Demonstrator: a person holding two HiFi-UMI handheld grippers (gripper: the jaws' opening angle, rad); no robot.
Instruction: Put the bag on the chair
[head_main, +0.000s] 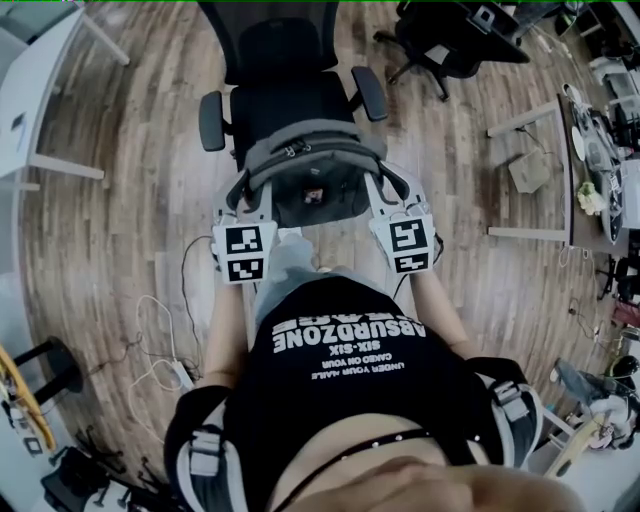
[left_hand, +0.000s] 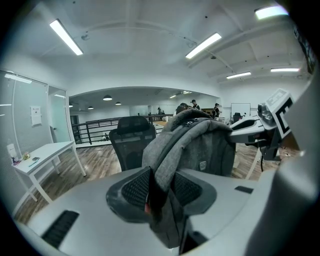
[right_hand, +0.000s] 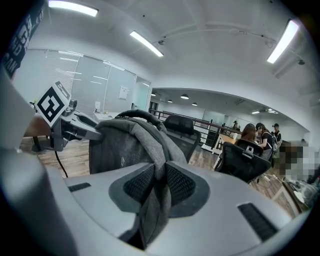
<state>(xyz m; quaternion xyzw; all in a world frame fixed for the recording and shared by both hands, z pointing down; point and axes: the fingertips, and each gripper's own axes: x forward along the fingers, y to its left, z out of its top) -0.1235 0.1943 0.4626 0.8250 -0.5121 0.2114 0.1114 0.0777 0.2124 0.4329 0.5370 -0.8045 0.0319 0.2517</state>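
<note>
1. Bottom of the head view: the person's black printed T-shirt. Both forearms run up the frame to the tools.
2. Left gripper, centre-left. Jaws stand narrow and are clamped on a grey fabric strap of the bag. In the left gripper view the strap is pinched between the black ribbed pads and hangs below them.
3. Right gripper, centre-right. Jaws stand narrow and are clamped on the bag's other grey strap. In the right gripper view the fabric is folded between its pads.
4. The bag is a grey backpack, held upright and spanning the gap between the two grippers. In the centre of the head view it sits over the front edge of the chair seat. I cannot tell whether its base touches the seat.
5. The chair is a black mesh office chair, upper centre, directly behind the bag, with one armrest on each side.
6. Wood plank floor all around. A white cable lies loose at lower left.
7. A white table stands at upper left, and a second black chair at upper right.
8. Farthest, at the right of the right gripper view, people sit at desks.
</note>
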